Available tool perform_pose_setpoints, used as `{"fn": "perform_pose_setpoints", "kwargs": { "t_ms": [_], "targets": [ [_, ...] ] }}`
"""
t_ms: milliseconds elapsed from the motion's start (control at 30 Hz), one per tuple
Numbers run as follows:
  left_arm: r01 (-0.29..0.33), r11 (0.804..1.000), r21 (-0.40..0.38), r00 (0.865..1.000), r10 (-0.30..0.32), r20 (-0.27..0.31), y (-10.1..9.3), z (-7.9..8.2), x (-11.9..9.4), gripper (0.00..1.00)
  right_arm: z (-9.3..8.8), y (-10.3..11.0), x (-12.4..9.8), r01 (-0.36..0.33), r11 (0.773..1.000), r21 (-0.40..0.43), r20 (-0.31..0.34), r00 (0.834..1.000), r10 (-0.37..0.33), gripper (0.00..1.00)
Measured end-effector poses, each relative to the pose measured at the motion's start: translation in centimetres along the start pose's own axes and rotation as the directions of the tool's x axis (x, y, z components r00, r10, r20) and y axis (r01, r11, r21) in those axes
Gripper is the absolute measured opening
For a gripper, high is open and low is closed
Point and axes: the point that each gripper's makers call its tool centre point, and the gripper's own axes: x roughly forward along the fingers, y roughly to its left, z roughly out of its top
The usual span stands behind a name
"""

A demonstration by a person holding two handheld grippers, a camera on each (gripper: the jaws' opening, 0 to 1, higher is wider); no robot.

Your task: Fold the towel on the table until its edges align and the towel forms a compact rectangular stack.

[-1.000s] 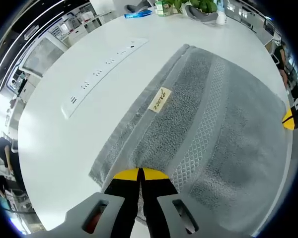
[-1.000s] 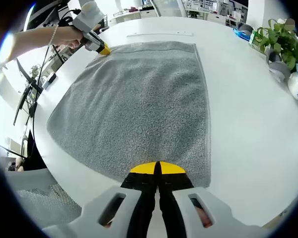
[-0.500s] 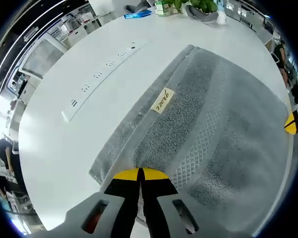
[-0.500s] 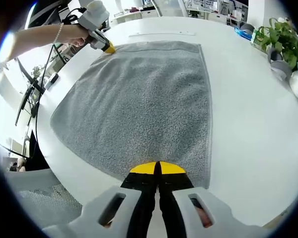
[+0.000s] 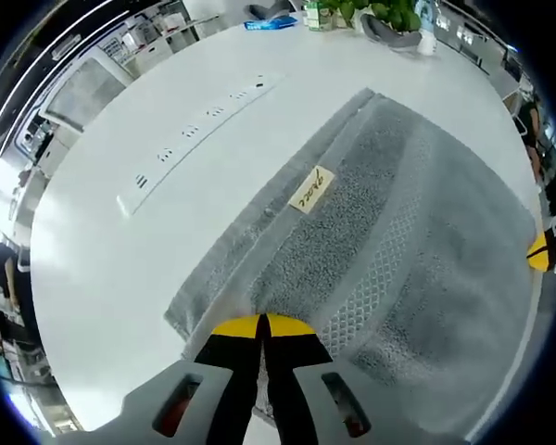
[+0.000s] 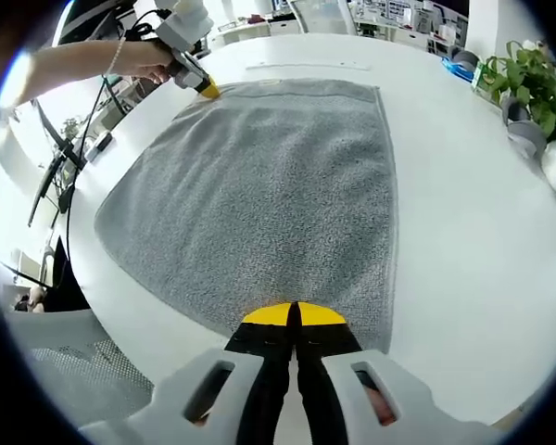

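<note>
Lying flat on the white table, the grey towel has both near corners pinched: left gripper and right gripper fingers closed on its edge; bare tabletop surrounds.

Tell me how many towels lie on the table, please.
1. The grey towel lies spread on the white table, with the left gripper and right gripper shut on neighbouring corners.
</note>
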Motion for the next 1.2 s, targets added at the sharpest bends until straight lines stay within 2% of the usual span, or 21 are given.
{"fn": "perform_pose_setpoints", "kwargs": {
  "t_ms": [67, 133, 200, 300, 467, 600, 733, 800, 900, 933, 967, 1067, 1133, 1200],
  "targets": [
    [-0.01, 0.999, 0.032, 1.0, 0.011, -0.015, 0.0, -0.2, -0.1, 0.01, 0.0, 0.0, 0.0, -0.01, 1.0, -0.007, 0.0, 1.0, 0.01, 0.0],
    [-0.023, 1.0, 0.011, 0.999, 0.023, -0.022, 0.1, -0.3, -0.4, 0.03, 0.1, 0.1, 0.0, -0.023, 0.996, -0.08, 0.008, 1.0, 0.024, 0.0],
    [-0.009, 1.0, -0.014, 1.0, 0.009, -0.014, 0.0, -0.4, -0.9, 0.05, 0.0, 0.1, 0.0, -0.026, 0.993, -0.116, 0.007, 1.0, 0.027, 0.0],
    [0.004, 0.999, -0.033, 1.0, -0.004, 0.017, -0.2, -0.3, -2.1, 0.06, 0.1, 0.2, 0.0, -0.035, 0.991, -0.132, 0.006, 0.999, 0.036, 0.0],
    [-0.017, 0.996, -0.082, 0.998, 0.022, 0.058, -0.3, -1.0, -5.2, 0.11, 0.2, 0.1, 0.0, -0.082, 0.987, -0.137, -0.001, 0.997, 0.083, 0.0],
    [-0.001, 0.993, -0.121, 0.993, 0.015, 0.117, -1.1, -1.8, -7.6, 0.13, 0.2, 0.3, -0.1, -0.115, 0.974, -0.195, -0.004, 0.993, 0.116, 0.0],
    [0.032, 0.98, -0.196, 0.975, 0.013, 0.224, -2.5, -2.4, -9.9, 0.19, 0.3, 1.0, -0.4, -0.147, 0.962, -0.23, -0.011, 0.989, 0.148, 0.0],
    [0.041, 0.976, -0.216, 0.97, 0.013, 0.241, -3.6, -3.3, -10.8, 0.2, 0.5, 1.5, -0.7, -0.175, 0.955, -0.24, -0.006, 0.984, 0.179, 0.0],
    [0.067, 0.971, -0.229, 0.96, 0.0, 0.28, -5.5, -4.6, -12.0, 0.21, 1.5, 1.5, -1.4, -0.171, 0.931, -0.321, 0.019, 0.982, 0.187, 0.0],
    [0.072, 0.97, -0.233, 0.957, -0.002, 0.289, -6.3, -5.2, -12.4, 0.22, 2.1, 1.6, -1.9, -0.176, 0.92, -0.35, 0.041, 0.978, 0.203, 0.02],
    [0.075, 0.971, -0.228, 0.954, -0.003, 0.299, -6.9, -5.5, -12.7, 0.22, 2.2, 1.5, -2.2, -0.178, 0.922, -0.344, 0.04, 0.978, 0.204, 0.05],
    [0.08, 0.973, -0.217, 0.945, -0.005, 0.327, -8.6, -6.9, -13.5, 0.22, 2.8, 1.4, -3.2, -0.212, 0.903, -0.373, 0.054, 0.967, 0.249, 0.14],
    [0.093, 0.969, -0.227, 0.946, -0.015, 0.324, -9.9, -8.1, -13.7, 0.24, 2.9, 1.0, -3.9, -0.221, 0.895, -0.387, 0.058, 0.963, 0.263, 0.18],
    [0.107, 0.968, -0.225, 0.945, -0.029, 0.325, -11.1, -9.2, -13.9, 0.25, 3.1, 0.4, -4.4, -0.202, 0.883, -0.424, 0.069, 0.965, 0.254, 0.17]
  ]
}}
